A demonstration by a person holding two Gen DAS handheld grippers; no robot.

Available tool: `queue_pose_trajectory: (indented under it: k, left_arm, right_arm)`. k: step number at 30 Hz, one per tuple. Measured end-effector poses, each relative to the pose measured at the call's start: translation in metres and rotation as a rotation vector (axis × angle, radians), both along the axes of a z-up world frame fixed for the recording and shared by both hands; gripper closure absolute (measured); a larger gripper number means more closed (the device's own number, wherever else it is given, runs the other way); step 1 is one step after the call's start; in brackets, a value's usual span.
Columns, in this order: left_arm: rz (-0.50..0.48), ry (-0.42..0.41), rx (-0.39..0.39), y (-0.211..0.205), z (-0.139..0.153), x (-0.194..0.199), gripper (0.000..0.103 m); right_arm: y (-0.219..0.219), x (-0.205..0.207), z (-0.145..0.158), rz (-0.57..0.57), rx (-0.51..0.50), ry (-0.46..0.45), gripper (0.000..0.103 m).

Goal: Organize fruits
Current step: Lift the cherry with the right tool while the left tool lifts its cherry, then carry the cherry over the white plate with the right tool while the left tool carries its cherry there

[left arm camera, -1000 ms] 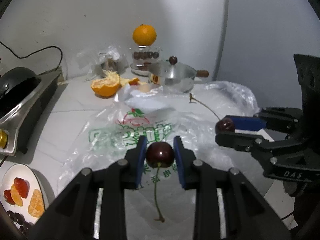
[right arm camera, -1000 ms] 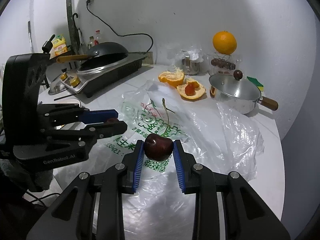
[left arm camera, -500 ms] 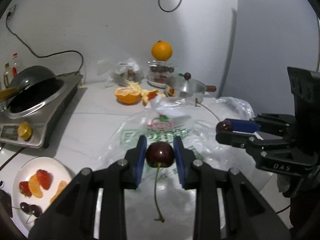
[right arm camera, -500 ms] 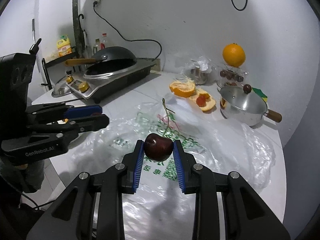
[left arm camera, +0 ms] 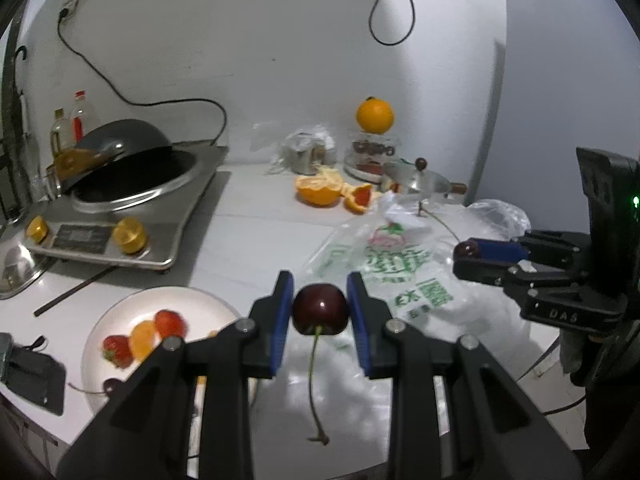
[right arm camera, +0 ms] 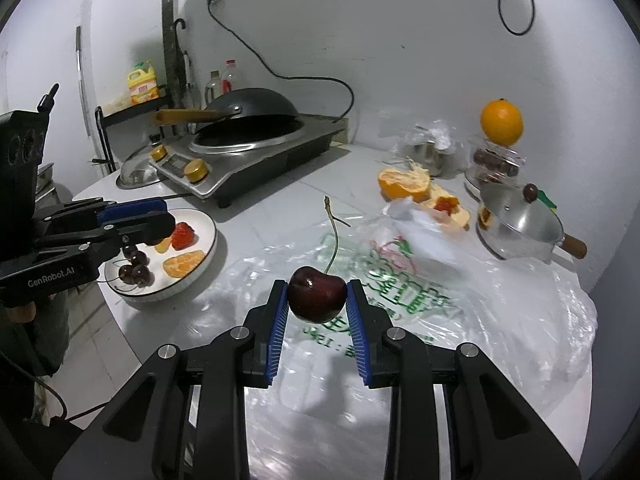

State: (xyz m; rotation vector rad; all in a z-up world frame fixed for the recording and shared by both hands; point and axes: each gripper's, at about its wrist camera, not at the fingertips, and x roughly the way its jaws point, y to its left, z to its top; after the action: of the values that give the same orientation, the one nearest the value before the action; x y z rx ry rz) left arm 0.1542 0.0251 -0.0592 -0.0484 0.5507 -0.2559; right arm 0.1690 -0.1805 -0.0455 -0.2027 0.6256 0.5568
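Note:
My left gripper point(left arm camera: 320, 314) is shut on a dark red cherry point(left arm camera: 320, 312) whose stem hangs down, held above the counter beside a white plate point(left arm camera: 120, 308). The plate holds strawberries point(left arm camera: 170, 322), orange segments and cherries point(right arm camera: 136, 270). My right gripper point(right arm camera: 317, 300) is shut on a second dark cherry point(right arm camera: 317, 294) with its stem pointing up, above a clear plastic bag point(right arm camera: 420, 292). The left gripper shows in the right wrist view point(right arm camera: 160, 218) over the plate point(right arm camera: 204, 256). The right gripper shows in the left wrist view point(left arm camera: 464, 254).
An induction cooker with a black wok point(left arm camera: 132, 184) stands at the left. A peeled orange point(left arm camera: 320, 192), a small steel pot with lid point(right arm camera: 520, 228) and a whole orange on a jar point(right arm camera: 501, 122) sit at the back. A black device point(left arm camera: 32, 376) lies left of the plate.
Both grippers have lifted and swung left, each keeping its cherry. The plate and cooker have come further into view, and the left gripper now hangs over the plate.

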Motion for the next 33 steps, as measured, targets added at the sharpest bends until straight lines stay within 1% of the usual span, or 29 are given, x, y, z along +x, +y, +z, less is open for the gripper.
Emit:
queue_pose_trajectory:
  k: [7,12,19,28,33]
  left_arm:
    - [0.044,0.007,-0.002,0.028,-0.009,-0.011,0.075]
    - [0.068,0.035,-0.003,0.041,-0.022,-0.011,0.075]
    - [0.084,0.076,0.006,0.052,-0.042,-0.011,0.075]
    - [0.083,0.155,0.016,0.057,-0.079,0.004,0.075]
    - [0.078,0.178,0.017,0.059,-0.089,0.009,0.075]
  right_arm:
    - [0.020,-0.005,0.002,0.020,-0.014,-0.006,0.072]
    - [0.033,-0.006,0.003,0.033,-0.021,-0.004,0.072]
    - [0.049,-0.006,0.000,0.052,-0.030,0.002,0.072]
    - [0.073,-0.003,-0.005,0.079,-0.043,0.016,0.072]
    - [0.085,0.000,-0.009,0.094,-0.052,0.026,0.072]
